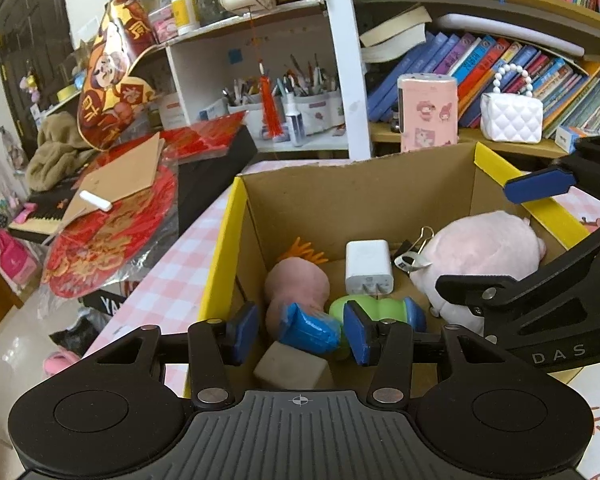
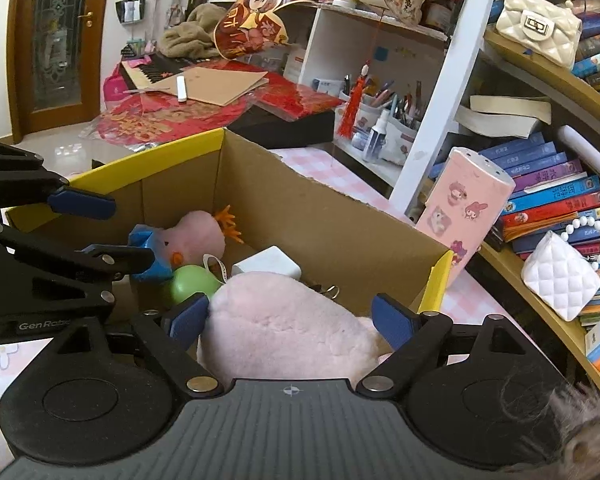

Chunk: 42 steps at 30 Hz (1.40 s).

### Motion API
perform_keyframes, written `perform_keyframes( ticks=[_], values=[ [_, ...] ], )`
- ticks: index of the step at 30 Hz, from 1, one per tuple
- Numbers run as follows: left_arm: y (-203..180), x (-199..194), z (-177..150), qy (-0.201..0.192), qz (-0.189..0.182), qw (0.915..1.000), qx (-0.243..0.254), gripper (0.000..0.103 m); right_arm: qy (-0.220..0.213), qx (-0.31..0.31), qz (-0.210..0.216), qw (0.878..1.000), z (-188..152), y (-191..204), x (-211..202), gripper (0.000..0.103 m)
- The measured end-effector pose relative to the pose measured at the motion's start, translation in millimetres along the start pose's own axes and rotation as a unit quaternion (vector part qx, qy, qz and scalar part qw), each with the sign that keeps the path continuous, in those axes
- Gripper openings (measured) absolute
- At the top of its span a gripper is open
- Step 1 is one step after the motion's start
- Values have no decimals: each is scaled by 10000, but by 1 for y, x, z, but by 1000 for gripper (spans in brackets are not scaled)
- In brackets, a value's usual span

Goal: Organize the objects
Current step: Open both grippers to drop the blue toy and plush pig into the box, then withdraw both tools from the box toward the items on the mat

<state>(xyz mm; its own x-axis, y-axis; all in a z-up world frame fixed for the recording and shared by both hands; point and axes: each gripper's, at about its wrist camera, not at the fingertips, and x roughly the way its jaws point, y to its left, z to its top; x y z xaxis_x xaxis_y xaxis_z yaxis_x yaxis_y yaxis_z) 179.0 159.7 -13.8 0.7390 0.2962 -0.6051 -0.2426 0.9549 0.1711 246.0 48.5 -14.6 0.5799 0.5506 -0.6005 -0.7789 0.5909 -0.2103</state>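
My left gripper (image 1: 300, 330) stands open over the doll (image 1: 296, 300); my right gripper (image 2: 288, 320) open astride the plush (image 2: 284, 320).

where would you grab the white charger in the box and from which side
Take the white charger across its two flat side faces, coming from above. It stands on the floor of the cardboard box with prongs toward the camera, top face clear. The green toy and pink plush crowd its base, so a low approach looks blocked.
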Motion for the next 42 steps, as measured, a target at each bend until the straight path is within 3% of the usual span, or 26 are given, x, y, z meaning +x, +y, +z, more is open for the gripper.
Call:
perform_keyframes(
  ticks=[6,9,18,36,42],
  values=[
    [13,-28,-1,-355,-198,9981,-472,68,-365,227,-330,9985,-3,2,-28,97],
    [17,-47,-3,-605,-66,9963,-614,81,-575,451,-396,9965,-5,4,-48,98],
    [25,-93,-25,-881,-106,9931,-770,84,-746,859,-842,9899,-20,25,-98,98],
    [38,-143,-94,-408,-199,9969,-636,86,-240,1595,-704,9844,-73,96,-156,98],
    [33,-151,-109,-252,-290,9981,-476,88,20,1984,-759,9772,-90,109,-166,98]
  ],
)
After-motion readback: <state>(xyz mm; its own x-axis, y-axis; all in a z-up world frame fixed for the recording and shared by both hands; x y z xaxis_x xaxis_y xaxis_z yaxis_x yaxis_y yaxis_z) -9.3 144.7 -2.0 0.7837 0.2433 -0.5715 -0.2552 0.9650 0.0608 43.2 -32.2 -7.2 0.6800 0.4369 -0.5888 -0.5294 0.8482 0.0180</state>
